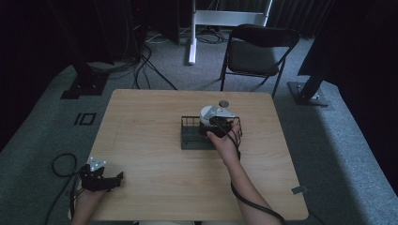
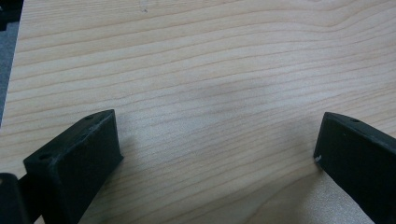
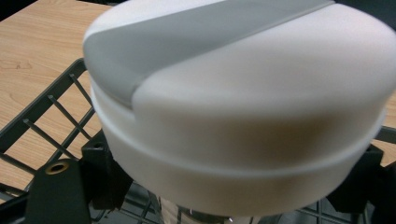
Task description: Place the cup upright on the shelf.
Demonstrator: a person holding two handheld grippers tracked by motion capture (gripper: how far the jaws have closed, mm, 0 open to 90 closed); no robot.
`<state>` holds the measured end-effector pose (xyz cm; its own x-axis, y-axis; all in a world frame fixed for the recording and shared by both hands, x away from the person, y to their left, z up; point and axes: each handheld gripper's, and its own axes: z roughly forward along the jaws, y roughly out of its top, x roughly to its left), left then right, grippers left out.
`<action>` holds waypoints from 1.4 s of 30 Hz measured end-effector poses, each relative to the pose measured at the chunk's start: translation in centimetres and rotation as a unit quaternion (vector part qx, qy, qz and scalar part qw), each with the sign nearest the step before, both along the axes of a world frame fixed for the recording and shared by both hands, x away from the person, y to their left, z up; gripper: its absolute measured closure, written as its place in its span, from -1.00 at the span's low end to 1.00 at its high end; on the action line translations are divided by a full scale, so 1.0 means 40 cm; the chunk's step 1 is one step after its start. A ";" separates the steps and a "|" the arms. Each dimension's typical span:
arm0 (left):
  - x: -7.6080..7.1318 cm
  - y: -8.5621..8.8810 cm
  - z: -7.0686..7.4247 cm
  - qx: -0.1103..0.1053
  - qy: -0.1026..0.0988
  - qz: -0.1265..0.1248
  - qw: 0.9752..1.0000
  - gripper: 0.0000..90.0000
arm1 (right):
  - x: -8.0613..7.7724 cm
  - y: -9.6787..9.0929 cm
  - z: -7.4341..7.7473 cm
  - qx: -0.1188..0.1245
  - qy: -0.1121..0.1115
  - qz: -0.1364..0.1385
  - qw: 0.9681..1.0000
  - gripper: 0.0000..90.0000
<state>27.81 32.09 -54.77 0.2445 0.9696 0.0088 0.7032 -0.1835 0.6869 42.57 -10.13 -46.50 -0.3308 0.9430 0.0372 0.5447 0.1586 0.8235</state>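
Right tongs (image 1: pixel 219 125) are clamped on a white round container with a grey band (image 3: pixel 238 107), held inside the black wire basket (image 1: pixel 190 136) mid-desk. Left tongs (image 1: pixel 101 180) rest apart, well left of the basket. Best lowered level, clearing the basket's wires.

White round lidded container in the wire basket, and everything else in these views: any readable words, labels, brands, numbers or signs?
None can be read.
White round container with grey band: plain, no print.
Black wire basket: no label.
Small dark round thing on the wooden table: too small to tell.
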 end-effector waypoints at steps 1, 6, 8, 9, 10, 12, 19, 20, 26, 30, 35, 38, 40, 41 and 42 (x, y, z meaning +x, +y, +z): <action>0.000 0.000 0.000 0.000 0.000 0.000 1.000 -0.99 | 0.000 -0.001 0.000 0.000 0.000 0.002 1.000 -0.60; 0.000 0.000 0.000 0.000 0.000 0.000 1.000 -0.99 | -0.004 -0.005 -0.001 -0.002 -0.002 0.008 1.000 -0.60; 0.000 0.000 0.000 0.000 0.000 0.000 1.000 -0.99 | -0.005 -0.007 -0.003 0.001 -0.002 0.008 1.000 -0.60; 0.000 0.000 0.000 0.000 0.000 0.000 1.000 -0.99 | -0.005 -0.008 -0.004 0.001 -0.005 0.011 1.000 -0.60; 0.000 0.000 0.000 0.000 0.000 0.000 1.000 -0.99 | -0.006 -0.010 -0.007 0.007 -0.008 0.009 1.000 -0.60; 0.000 0.000 0.000 0.000 0.000 0.000 1.000 -0.99 | -0.008 -0.015 -0.009 0.012 -0.009 0.011 1.000 -0.60; 0.000 0.000 0.000 0.000 0.000 0.000 1.000 -0.99 | -0.020 -0.022 -0.014 0.008 -0.014 0.024 1.000 -0.60; 0.000 0.000 0.000 0.000 0.000 0.000 1.000 -0.99 | -0.022 -0.023 -0.014 0.006 -0.015 0.026 1.000 -0.61; 0.000 0.000 0.000 0.000 0.000 0.000 1.000 -0.99 | -0.031 -0.027 -0.023 0.009 -0.018 0.035 0.999 -0.68; 0.000 0.000 0.000 0.000 0.000 0.000 1.000 -0.99 | -0.034 -0.032 -0.028 0.022 -0.022 0.034 0.999 -0.71; 0.000 0.000 0.000 0.000 0.000 0.000 1.000 -0.99 | -0.040 -0.040 -0.032 0.027 -0.029 0.035 0.999 -0.71; 0.000 0.000 0.000 0.000 0.000 0.000 1.000 -0.99 | -0.045 -0.043 -0.032 0.033 -0.035 0.039 0.998 -0.71; 0.000 0.000 0.000 0.000 0.000 0.000 1.000 -0.99 | -0.049 -0.045 -0.030 0.033 -0.039 0.040 0.998 -0.71; 0.000 0.000 0.000 0.000 0.000 0.000 1.000 -0.99 | -0.050 -0.046 -0.030 0.032 -0.040 0.040 0.998 -0.71; 0.000 0.000 0.000 0.000 0.000 0.000 1.000 -0.99 | -0.051 -0.048 -0.030 0.033 -0.041 0.041 0.998 -0.71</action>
<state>27.81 32.09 -54.77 0.2443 0.9697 0.0088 0.7032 -0.1835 0.6869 40.54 -12.03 -47.70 -0.4118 0.9087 0.0685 0.4629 0.1438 0.8747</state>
